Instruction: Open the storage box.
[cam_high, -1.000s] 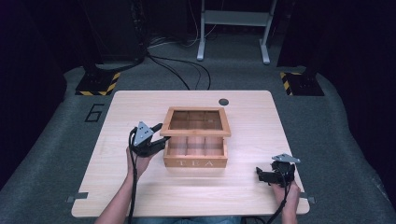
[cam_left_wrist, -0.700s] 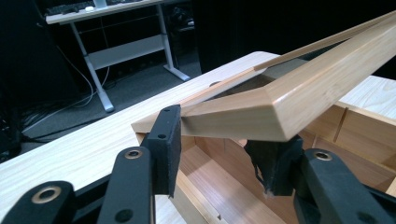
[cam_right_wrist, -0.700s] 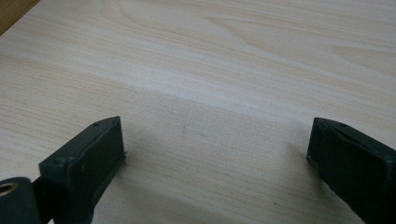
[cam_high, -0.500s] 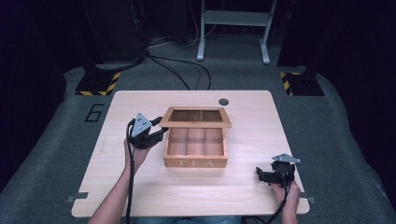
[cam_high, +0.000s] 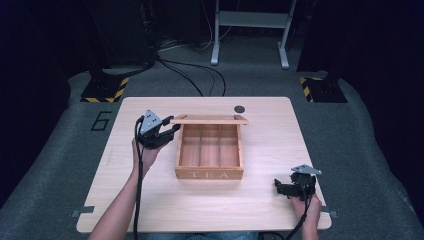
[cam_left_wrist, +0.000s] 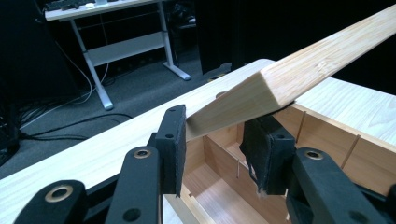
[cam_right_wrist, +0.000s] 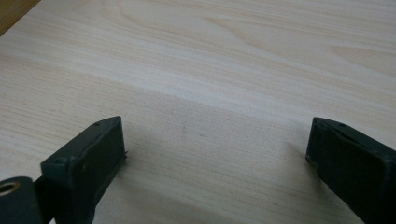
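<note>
Lid raised higher, left gripper fingers pinching it, right gripper wide open

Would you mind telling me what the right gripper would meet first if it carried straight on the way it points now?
Probably only bare table: the right gripper points left along it, jaws open, seemingly passing in front of the tea box.

Both grippers are black. The left gripper and right gripper each wear a grey three-cornered plate and trail a black cable. Round brass-coloured holes dot the jaws. Arms are bare.
</note>
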